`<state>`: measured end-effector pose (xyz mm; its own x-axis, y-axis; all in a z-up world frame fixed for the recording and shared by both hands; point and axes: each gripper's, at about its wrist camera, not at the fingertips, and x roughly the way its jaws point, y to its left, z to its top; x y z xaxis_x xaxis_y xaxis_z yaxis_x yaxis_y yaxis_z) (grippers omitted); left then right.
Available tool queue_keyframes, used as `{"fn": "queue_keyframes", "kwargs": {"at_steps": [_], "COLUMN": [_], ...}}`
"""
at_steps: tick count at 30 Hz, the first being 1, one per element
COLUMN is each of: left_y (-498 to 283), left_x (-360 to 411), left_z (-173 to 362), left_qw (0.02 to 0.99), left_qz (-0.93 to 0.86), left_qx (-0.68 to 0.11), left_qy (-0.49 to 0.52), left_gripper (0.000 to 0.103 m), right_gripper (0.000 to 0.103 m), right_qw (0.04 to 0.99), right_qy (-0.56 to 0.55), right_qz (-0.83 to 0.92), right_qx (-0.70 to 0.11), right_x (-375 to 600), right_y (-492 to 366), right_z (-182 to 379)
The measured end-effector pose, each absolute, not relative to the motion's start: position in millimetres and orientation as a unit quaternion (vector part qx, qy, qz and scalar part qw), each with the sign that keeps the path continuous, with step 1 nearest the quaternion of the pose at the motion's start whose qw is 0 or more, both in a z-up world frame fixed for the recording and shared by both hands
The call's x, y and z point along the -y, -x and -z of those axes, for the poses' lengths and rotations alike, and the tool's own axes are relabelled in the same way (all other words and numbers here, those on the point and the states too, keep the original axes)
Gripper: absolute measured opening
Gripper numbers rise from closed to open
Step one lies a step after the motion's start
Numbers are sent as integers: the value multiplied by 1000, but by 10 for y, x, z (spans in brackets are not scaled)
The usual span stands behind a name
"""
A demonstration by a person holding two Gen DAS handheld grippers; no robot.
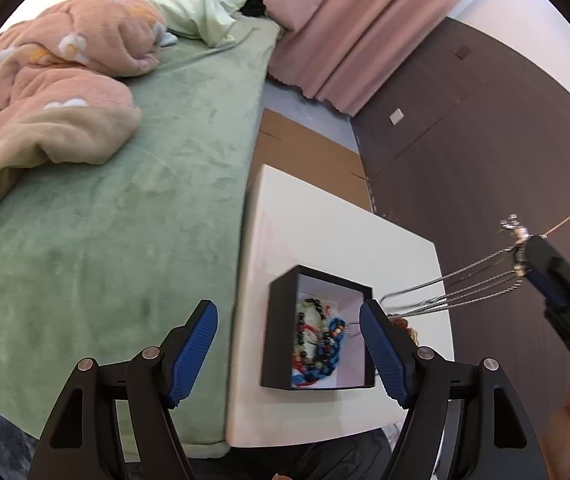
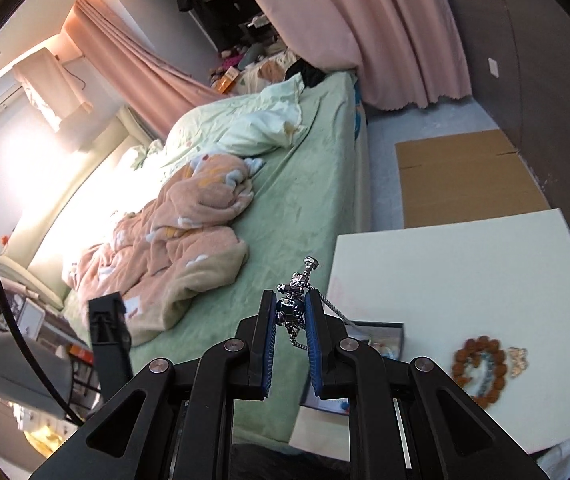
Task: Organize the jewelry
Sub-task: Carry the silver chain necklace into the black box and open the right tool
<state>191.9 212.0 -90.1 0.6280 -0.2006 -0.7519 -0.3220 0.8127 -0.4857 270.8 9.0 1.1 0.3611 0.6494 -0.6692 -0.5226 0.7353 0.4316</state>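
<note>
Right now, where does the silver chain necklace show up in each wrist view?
Left wrist view: silver chain necklace at right, strands stretched from the right claw toward the black box.
Right wrist view: lower centre, bunched between the right claw's pads.
Shared landmark: the white table, beside the green bed in both.

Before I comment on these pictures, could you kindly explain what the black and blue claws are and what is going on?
They are hand-held grippers, one per hand, each carrying a camera looking along its fingers. In the left view, the left gripper is open above a black box of beaded jewelry on a white table. In the right view, the right gripper pinches a silver chain necklace, whose strands trail toward the box. A brown bead bracelet lies on the table. A green bed stands alongside.
</note>
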Motion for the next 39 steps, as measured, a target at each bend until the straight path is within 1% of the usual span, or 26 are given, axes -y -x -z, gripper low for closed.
{"fn": "queue_keyframes", "kwargs": {"at_steps": [11,18,21,22,24,25,26,29,39], "left_y": [-1754,-1754,-1761,-1761,-1762,-1759,-1761,-1773,-1974], "left_x": [-2503,-2551,-2543,-2541,-2538,-2538,-2538,-2515,-2074], "left_z": [927,957,960,960,956,955,953,948,881], "left_qw": [848,845,845,845,846,846,846,846,853], "left_qz": [-58,-59,-57,-56,-56,-56,-56,-55,-19], "left_qx": [-422,-424,-424,-425,-425,-425,-424,-425,-434], "left_qy": [316,320,320,319,318,318,319,317,290], "left_gripper": [74,74,74,74,74,74,74,74,74], "right_gripper": [15,16,16,17,25,32,36,45,45], "right_qw": [807,797,781,775,765,764,765,771,792], "right_qy": [-66,-67,-69,-70,-70,-73,-74,-75,-101], "right_qz": [-354,-351,-348,-347,-343,-339,-336,-331,-313], "right_qx": [-468,-487,-514,-523,-541,-545,-544,-539,-515], "right_x": [-496,-570,-602,-611,-610,-584,-562,-467,240], "right_y": [-2835,-2885,-2945,-2965,-3006,-3019,-3016,-2990,-2817], "right_z": [391,564,721,785,912,958,974,966,836]}}
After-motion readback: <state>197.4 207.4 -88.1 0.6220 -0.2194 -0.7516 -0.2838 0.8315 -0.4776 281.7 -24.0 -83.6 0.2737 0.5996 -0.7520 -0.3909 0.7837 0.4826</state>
